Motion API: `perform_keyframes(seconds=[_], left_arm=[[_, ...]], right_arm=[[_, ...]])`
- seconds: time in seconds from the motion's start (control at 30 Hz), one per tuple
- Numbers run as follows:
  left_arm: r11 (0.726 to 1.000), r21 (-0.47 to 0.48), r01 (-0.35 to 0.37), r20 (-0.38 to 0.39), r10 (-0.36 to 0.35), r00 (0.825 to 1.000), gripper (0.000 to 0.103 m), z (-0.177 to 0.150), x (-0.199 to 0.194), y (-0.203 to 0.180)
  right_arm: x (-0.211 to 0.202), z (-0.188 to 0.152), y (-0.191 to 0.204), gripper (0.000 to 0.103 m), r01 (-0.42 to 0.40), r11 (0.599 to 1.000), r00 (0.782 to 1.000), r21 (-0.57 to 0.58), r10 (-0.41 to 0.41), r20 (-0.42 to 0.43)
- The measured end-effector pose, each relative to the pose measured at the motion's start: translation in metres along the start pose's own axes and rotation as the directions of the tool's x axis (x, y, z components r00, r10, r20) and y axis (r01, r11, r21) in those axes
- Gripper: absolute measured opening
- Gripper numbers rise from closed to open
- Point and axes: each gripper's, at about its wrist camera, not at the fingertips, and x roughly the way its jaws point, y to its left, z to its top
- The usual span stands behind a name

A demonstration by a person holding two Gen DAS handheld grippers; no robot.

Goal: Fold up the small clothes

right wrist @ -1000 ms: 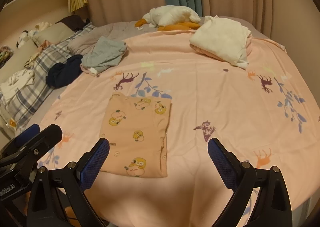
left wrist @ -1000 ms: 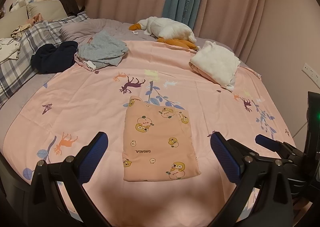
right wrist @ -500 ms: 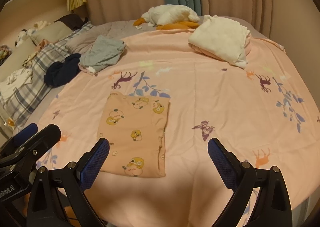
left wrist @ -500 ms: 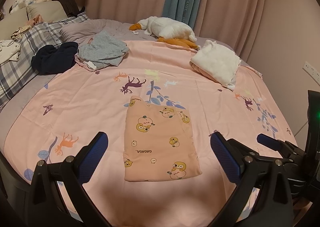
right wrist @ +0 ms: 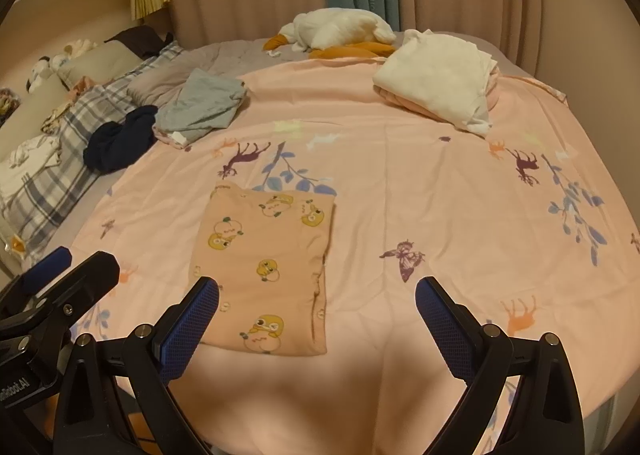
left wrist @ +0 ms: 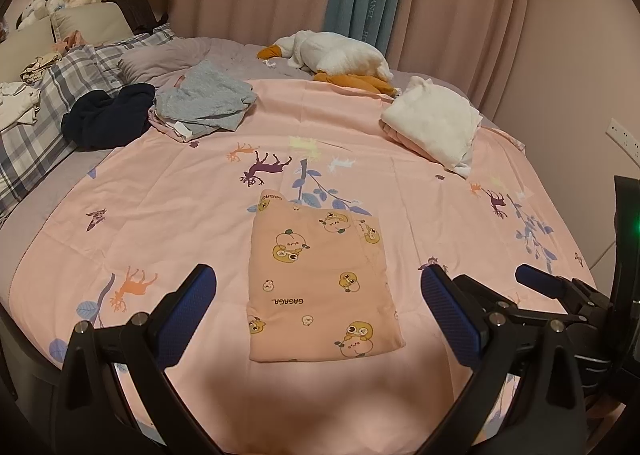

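Both grippers, left gripper [left wrist: 318, 309] and right gripper [right wrist: 318, 309], hang with fingers wide apart and holding nothing, barely shifted from a second ago, so the folded garment [left wrist: 320, 283] at lower centre looks finished. On the bedsheet [left wrist: 180, 215], grey clothes [left wrist: 204, 101] and a dark garment [left wrist: 108, 117] wait upper left, a white stack [left wrist: 434, 125] upper right; nothing blocks reach.

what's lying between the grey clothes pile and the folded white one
Only bare pink sheet separates the grey pile from the white pile; both wrist views show this.
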Motion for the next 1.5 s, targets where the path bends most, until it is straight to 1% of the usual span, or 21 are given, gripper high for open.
perform_keyframes(seconds=[0.57,0.97,1.1,1.33,1.5], left_arm=[[1.0,0.005,-0.001,0.001,0.001,1.0,0.103,0.0,0.0,0.0],[1.0,0.011,-0.007,-0.001,0.007,1.0,0.103,0.001,-0.001,0.011],[1.0,0.004,-0.015,0.002,0.015,1.0,0.103,0.002,-0.002,0.016],[0.999,-0.015,-0.046,0.008,0.047,0.999,0.103,0.004,-0.003,0.023],[0.998,-0.014,-0.063,0.021,0.063,0.998,0.103,0.005,-0.003,0.023]], right_arm=[[-0.002,0.0,-0.001,0.098,0.013,1.0,1.0,-0.014,-0.013,0.002],[-0.002,0.0,0.0,0.098,0.017,1.0,1.0,-0.021,-0.017,0.001],[-0.001,0.002,-0.004,0.098,0.022,0.999,1.0,-0.024,-0.022,-0.001],[-0.006,0.004,-0.021,0.098,0.031,0.999,0.999,0.022,-0.032,0.018],[-0.005,0.005,-0.022,0.098,0.036,0.999,0.999,0.026,-0.037,0.019]])
